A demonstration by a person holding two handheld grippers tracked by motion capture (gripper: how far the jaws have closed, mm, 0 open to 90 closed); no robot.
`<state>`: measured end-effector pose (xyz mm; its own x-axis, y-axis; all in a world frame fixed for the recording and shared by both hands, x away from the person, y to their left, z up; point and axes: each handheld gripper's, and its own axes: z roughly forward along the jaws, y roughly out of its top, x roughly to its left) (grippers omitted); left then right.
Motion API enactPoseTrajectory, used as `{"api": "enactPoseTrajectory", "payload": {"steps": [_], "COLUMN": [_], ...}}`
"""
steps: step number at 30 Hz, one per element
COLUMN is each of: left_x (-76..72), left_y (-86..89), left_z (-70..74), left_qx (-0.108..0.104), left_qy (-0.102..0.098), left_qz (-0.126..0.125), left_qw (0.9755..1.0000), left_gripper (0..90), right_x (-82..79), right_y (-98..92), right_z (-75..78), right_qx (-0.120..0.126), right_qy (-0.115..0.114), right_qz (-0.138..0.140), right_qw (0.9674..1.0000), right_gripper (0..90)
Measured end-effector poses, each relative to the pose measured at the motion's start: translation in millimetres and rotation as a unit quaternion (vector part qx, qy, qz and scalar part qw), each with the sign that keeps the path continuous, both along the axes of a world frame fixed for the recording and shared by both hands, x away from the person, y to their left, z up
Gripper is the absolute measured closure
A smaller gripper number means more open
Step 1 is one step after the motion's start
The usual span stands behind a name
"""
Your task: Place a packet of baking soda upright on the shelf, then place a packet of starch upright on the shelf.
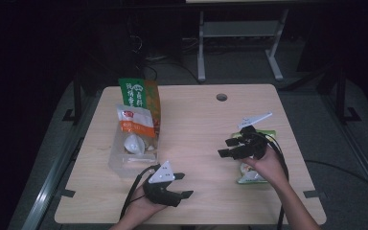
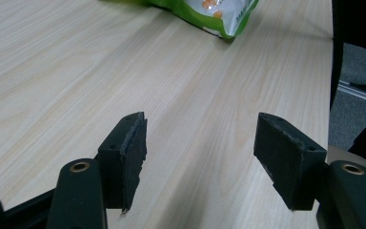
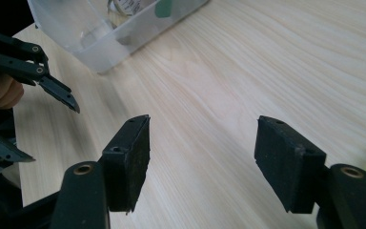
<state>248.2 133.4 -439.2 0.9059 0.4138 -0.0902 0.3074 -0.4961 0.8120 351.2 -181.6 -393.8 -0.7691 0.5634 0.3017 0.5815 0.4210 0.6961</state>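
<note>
On the wooden bench [image 1: 191, 124], the right claw [image 1: 227, 147] hangs wide open and empty just left of the green snack pouch [image 1: 251, 173] lying flat near the right edge, while the left claw [image 1: 182, 185], equally spread and empty, sits beside the clear plastic tub [image 1: 129, 158].

You are working in a lab-type recording space, not a home. A plain wood-grain desk [image 1: 196, 120] with a cable hole [image 1: 222, 97] stands on grey floor [image 1: 239, 67]. Behind it, a metal-framed stand [image 1: 239, 43] and loose cables [image 1: 148, 57] sit in darkened surroundings.
</note>
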Motion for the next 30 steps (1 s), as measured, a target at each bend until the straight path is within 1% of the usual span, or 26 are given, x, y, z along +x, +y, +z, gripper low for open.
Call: {"api": "enactPoseTrajectory", "payload": {"steps": [4,5,6,7,8,9,10,12,15,16,17,18,20,21,23,24,26,27,29,30], "left_x": [-0.4,-0.4,-0.5,-0.5,0.1,0.1,0.2,0.0,-1.2,-1.3,-1.3,-0.7,-0.5,-0.6,-0.4,0.5,1.2,2.1,3.3,3.3], "left_y": [-0.1,-0.1,0.3,0.3,0.4,0.4,0.7,0.7,0.6,0.5,0.5,-0.2,-0.7,-1.8,-2.3,-3.2,-3.4,-4.0,-4.3,-4.3], "left_z": [-0.4,-0.4,0.2,0.2,0.7,0.7,1.0,0.8,1.1,1.3,1.3,1.3,1.6,2.2,2.5,2.5,2.5,2.6,2.7,2.7], "left_qx": [0.001,0.001,0.002,0.002,0.0,0.0,-0.001,0.0,-0.002,-0.003,-0.003,-0.002,-0.001,-0.002,-0.003,-0.005,-0.007,-0.008,-0.008,-0.008], "left_qy": [0.001,0.001,-0.002,-0.002,-0.001,-0.001,-0.001,-0.001,-0.001,0.0,0.0,0.002,0.001,0.002,0.002,0.004,0.007,0.008,0.008,0.008], "left_qz": [0.001,0.001,0.0,0.0,0.001,0.001,0.002,0.002,0.002,0.002,0.002,0.003,0.003,0.003,0.003,0.005,0.006,0.008,0.008,0.008], "left_qw": [1.0,1.0,1.0,1.0,1.0,1.0,1.0,1.0,1.0,1.0,1.0,1.0,1.0,1.0,1.0,1.0,0.9999,0.9999,0.9999,0.9999], "left_gripper": [35.0,35.0,35.0,35.0,35.0,34.9,34.8,34.8,34.7,34.7,34.7,34.4,34.4,34.3,34.1,34.0,33.9,33.8,33.7,33.6], "right_x": [-5.1,-5.1,-7.6,-7.6,-10.0,-10.0,-12.0,-12.7,-15.9,-16.7,-16.7,-17.8,-18.3,-18.8,-19.4,-21.4,-22.0,-23.7,-24.8,-24.8], "right_y": [-12.4,-12.4,-18.8,-18.8,-24.4,-24.4,-29.4,-31.3,-42.6,-46.8,-46.8,-53.9,-56.7,-66.2,-69.7,-79.7,-83.0,-92.9,-101.2,-101.2], "right_z": [1.6,1.6,1.3,1.3,0.7,0.7,-0.2,-0.4,-2.7,-3.1,-3.1,-2.9,-3.0,-3.5,-3.6,-5.4,-6.5,-10.2,-13.2,-13.2], "right_qx": [-0.001,-0.001,-0.001,-0.001,0.0,0.0,-0.002,-0.005,-0.012,-0.012,-0.012,-0.018,-0.019,-0.023,-0.027,-0.033,-0.035,-0.045,-0.049,-0.049], "right_qy": [-0.004,-0.004,-0.004,-0.004,-0.005,-0.005,-0.002,-0.001,0.007,0.006,0.006,0.006,0.006,0.008,0.007,0.011,0.013,0.017,0.017,0.017], "right_qz": [-0.011,-0.011,-0.017,-0.017,-0.022,-0.022,-0.029,-0.03,-0.046,-0.051,-0.051,-0.06,-0.065,-0.079,-0.083,-0.098,-0.102,-0.113,-0.122,-0.122], "right_qw": [0.9999,0.9999,0.9998,0.9998,0.9997,0.9997,0.9996,0.9995,0.9989,0.9986,0.9986,0.998,0.9977,0.9966,0.9961,0.9946,0.9941,0.9924,0.9911,0.9911], "right_gripper": [35.0,35.0,34.4,34.4,34.3,34.3,33.7,33.6,32.7,32.5,32.5,31.9,31.9,31.6,31.6,31.6,31.6,31.6,31.6,31.6]}}
